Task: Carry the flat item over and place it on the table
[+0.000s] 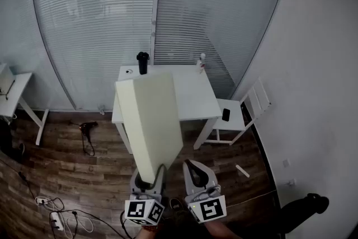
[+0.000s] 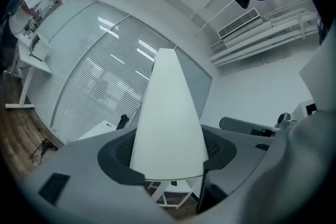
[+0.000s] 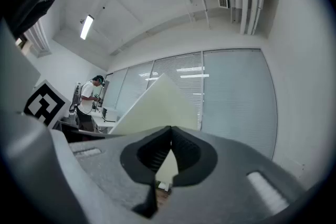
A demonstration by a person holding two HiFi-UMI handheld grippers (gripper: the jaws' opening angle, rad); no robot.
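Note:
The flat item is a long, thick cream board (image 1: 151, 120). My left gripper (image 1: 149, 177) is shut on its near end, and the board slants up and away, covering part of the white table (image 1: 194, 93) beyond. In the left gripper view the board (image 2: 170, 118) fills the wide gap between the two dark pads (image 2: 116, 155) and tapers away. My right gripper (image 1: 196, 169) hangs just right of the board, shut and holding nothing. In the right gripper view its jaws (image 3: 169, 129) meet at the tips, with the board (image 3: 157, 105) seen beyond to the left.
A black cup (image 1: 142, 62) and a small bottle (image 1: 201, 62) stand on the table's far edge by the blinds. A white chair (image 1: 239, 117) with a dark phone (image 1: 225, 115) stands right of the table. Cables (image 1: 56, 215) and a small device (image 1: 88, 127) lie on the wood floor; another desk (image 1: 14, 92) stands at left.

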